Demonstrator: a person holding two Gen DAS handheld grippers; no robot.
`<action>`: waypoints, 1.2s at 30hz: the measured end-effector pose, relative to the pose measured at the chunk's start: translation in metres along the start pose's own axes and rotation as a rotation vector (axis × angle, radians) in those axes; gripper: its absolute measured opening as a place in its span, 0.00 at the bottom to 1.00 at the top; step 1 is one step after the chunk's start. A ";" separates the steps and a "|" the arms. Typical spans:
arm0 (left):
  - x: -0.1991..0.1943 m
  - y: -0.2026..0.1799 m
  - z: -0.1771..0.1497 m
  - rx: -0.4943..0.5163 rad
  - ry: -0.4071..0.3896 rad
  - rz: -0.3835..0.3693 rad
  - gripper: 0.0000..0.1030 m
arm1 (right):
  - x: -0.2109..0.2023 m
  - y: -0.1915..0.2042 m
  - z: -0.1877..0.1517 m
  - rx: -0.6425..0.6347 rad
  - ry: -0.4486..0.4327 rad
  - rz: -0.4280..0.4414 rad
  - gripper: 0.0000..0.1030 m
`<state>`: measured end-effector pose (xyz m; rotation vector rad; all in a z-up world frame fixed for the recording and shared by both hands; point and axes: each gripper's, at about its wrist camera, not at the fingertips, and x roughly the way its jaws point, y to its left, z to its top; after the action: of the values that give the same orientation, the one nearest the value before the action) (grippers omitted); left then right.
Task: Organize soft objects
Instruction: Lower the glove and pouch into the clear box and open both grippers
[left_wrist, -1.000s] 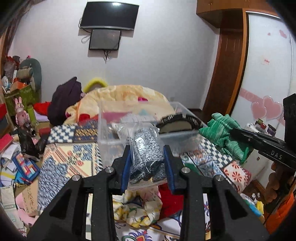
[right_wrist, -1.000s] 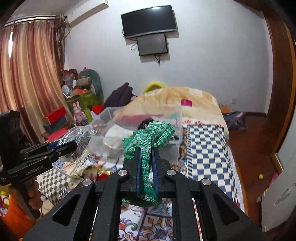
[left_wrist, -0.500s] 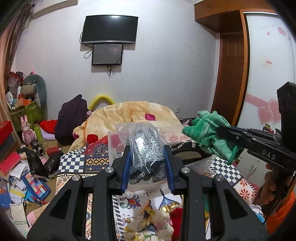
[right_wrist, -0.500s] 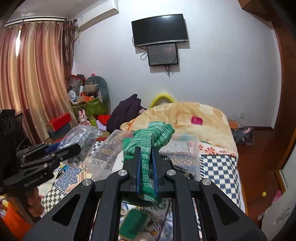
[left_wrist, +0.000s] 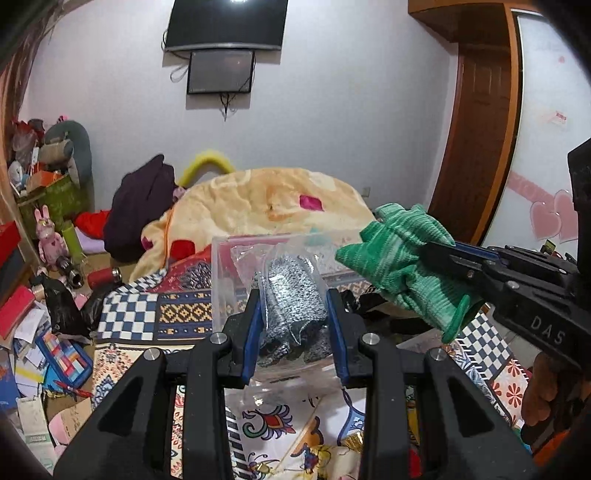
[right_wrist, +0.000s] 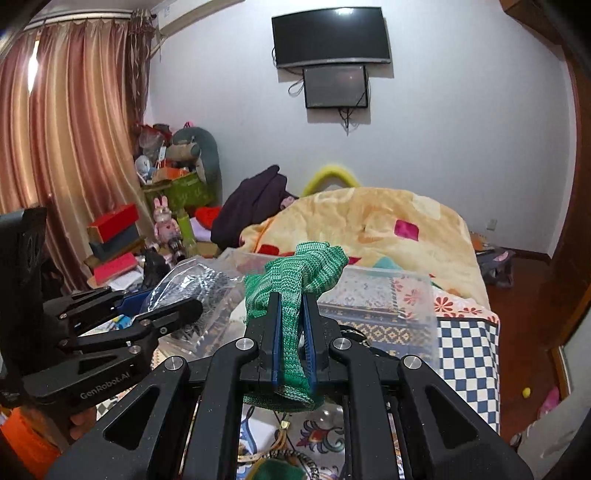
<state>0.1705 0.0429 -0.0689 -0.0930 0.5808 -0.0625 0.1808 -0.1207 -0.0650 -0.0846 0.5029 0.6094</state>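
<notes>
My left gripper (left_wrist: 293, 295) is shut on a clear plastic bag of grey knit fabric (left_wrist: 291, 295), held up above the bed. It also shows in the right wrist view (right_wrist: 192, 284). My right gripper (right_wrist: 292, 299) is shut on a green knit glove (right_wrist: 299, 273), held just right of the bag; the glove also shows in the left wrist view (left_wrist: 402, 266). A clear plastic bin (right_wrist: 376, 299) stands on the bed right behind both; its rim shows in the left wrist view (left_wrist: 221, 266).
The patterned bedspread (left_wrist: 147, 317) lies below, with a yellow blanket heap (left_wrist: 273, 206) and dark clothes (left_wrist: 136, 206) behind the bin. Boxes, toys and papers (left_wrist: 33, 332) crowd the floor at left. A wooden door (left_wrist: 476, 147) is at right.
Both grippers have risen and tilted up with their loads since a second ago; the bin has dropped lower in view. The green glove has come closer to the bagged fabric.
</notes>
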 end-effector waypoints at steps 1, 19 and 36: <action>0.003 0.000 0.000 -0.002 0.011 -0.003 0.32 | 0.004 0.001 0.000 -0.007 0.011 -0.005 0.10; 0.041 -0.007 -0.008 0.031 0.119 -0.006 0.34 | 0.036 0.012 -0.015 -0.139 0.109 -0.083 0.10; -0.027 -0.007 0.000 0.014 -0.033 -0.032 0.60 | -0.020 0.002 -0.011 -0.055 0.018 -0.021 0.56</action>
<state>0.1476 0.0379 -0.0534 -0.0899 0.5454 -0.0958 0.1609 -0.1326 -0.0652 -0.1472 0.5021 0.6025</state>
